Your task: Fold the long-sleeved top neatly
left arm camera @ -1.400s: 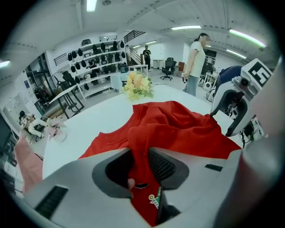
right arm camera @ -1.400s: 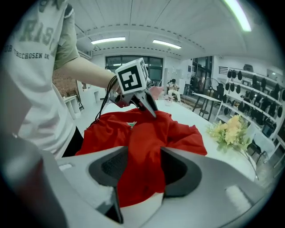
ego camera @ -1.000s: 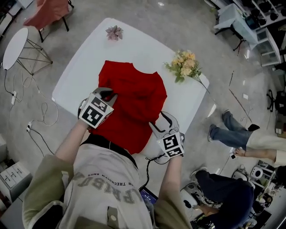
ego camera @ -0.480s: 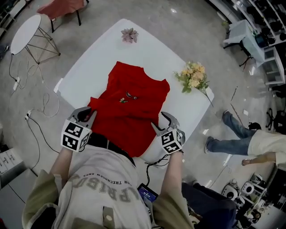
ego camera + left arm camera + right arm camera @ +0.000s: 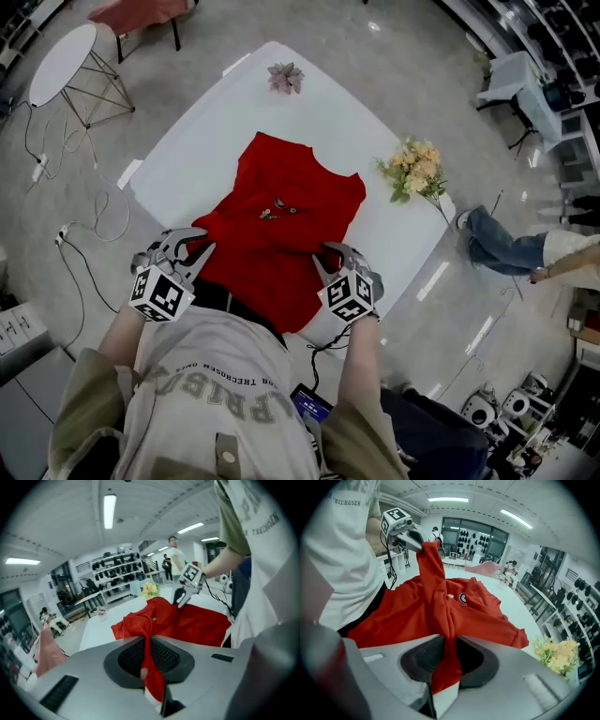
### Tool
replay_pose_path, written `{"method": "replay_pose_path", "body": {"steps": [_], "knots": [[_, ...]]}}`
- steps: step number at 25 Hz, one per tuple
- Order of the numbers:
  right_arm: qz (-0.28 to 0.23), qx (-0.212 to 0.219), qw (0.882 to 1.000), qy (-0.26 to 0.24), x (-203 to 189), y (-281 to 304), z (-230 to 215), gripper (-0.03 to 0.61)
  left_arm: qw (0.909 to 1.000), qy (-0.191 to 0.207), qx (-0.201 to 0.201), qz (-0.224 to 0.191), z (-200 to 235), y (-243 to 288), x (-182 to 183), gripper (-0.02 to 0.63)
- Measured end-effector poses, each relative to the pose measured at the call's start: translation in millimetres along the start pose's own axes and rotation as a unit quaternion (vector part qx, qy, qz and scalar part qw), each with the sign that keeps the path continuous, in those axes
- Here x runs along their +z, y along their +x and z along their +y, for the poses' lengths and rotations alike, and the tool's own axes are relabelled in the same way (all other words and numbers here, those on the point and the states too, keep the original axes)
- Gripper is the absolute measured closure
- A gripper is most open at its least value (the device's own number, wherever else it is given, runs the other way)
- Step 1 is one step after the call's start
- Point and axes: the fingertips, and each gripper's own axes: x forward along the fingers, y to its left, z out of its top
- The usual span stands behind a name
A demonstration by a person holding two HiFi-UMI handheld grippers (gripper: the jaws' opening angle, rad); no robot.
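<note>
white table [image 5: 187,150] is sitting on a grey floor, with shelving racks showing in the background. red long-sleeved top [image 5: 281,234] is lying spread on it, neck end pointing away from the person [image 5: 216,394], near edge reaching the table edge at their waist. small badge [image 5: 278,202] is showing on the upper face. left gripper [image 5: 192,248] is pinching the top's near left corner, jaws almost together on a thin ridge of red fabric, holding it raised off the table. right gripper [image 5: 326,255] is sitting at the near right edge: jaws are closing, with a fold of red fabric squeezed between them. yellow bouquet [image 5: 417,171] is lying at the table's right corner and pink flower [image 5: 285,77] at the far corner, both apart from the top. round side table [image 5: 61,61] is standing off to the left.
</note>
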Motion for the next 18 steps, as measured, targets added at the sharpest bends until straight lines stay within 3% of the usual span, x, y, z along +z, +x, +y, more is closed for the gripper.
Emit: {"method": "replay_pose_path", "body": {"steps": [3,6,8,10,11,12,15,17,18], "knots": [[0.008,-0.002,1.0,-0.008,-7,-1,1,0.494,0.9937,0.075,-0.063,0.054,-15,8,-38,0.571],[0.018,-0.001,1.0,-0.014,-13,4,3,0.492,0.979,0.129,-0.101,0.122,-30,15,-83,0.562],[0.022,0.007,1.0,-0.008,-15,7,7,0.486,0.9725,0.111,-0.117,0.168,-37,17,-107,0.488],[0.025,0.02,0.999,0.006,-16,9,10,0.472,0.9683,0.053,-0.13,0.207,-37,11,-123,0.361],[0.025,0.028,0.999,0.016,-15,10,12,0.413,0.9682,0.023,-0.126,0.215,-33,6,-127,0.318],[0.024,0.035,0.999,0.025,-14,9,14,0.329,0.9704,-0.004,-0.113,0.213,-26,0,-127,0.302],[-0.003,0.025,0.999,0.038,2,-2,13,0.319,0.9857,-0.043,-0.041,0.158,4,-8,-99,0.273],[-0.029,0.015,0.999,0.043,20,-9,11,0.319,0.9917,-0.02,-0.018,0.125,19,3,-71,0.27],[-0.034,0.014,0.998,0.043,27,-10,11,0.319,0.9916,0.004,-0.025,0.127,21,14,-62,0.27]]}}
